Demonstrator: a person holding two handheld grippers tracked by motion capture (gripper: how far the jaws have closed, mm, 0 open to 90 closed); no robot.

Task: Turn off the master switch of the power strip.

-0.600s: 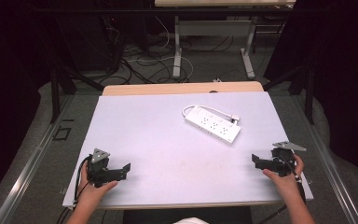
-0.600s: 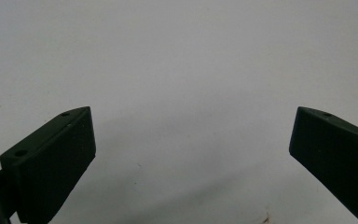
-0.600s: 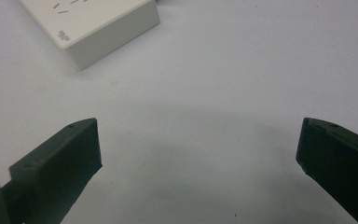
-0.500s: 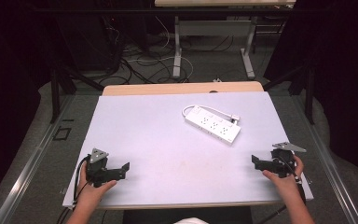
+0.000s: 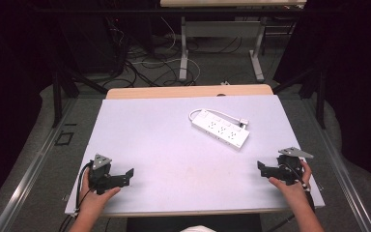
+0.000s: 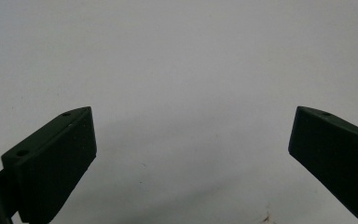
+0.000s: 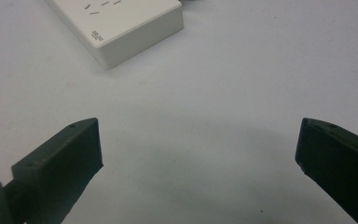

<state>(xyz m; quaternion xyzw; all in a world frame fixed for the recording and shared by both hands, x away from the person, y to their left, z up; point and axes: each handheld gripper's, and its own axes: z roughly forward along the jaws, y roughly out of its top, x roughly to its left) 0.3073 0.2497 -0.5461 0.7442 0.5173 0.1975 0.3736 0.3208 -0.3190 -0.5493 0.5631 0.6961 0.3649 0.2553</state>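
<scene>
Grippers L (image 5: 125, 175) & R (image 5: 264, 169) both released, jaws wide, empty, low over table (image 5: 164, 145); power strip (image 5: 220, 129) well apart.

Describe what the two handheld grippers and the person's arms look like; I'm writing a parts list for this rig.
Both are black, blocky tools. The left gripper carries a grey three-cornered plate on top and trails a black cable toward the table edge. The right gripper has the same grey plate. Up close, each has two matte black wedge-shaped jaws with small screw holes near the tips. The forearms are bare, with no sleeves in sight.
</scene>
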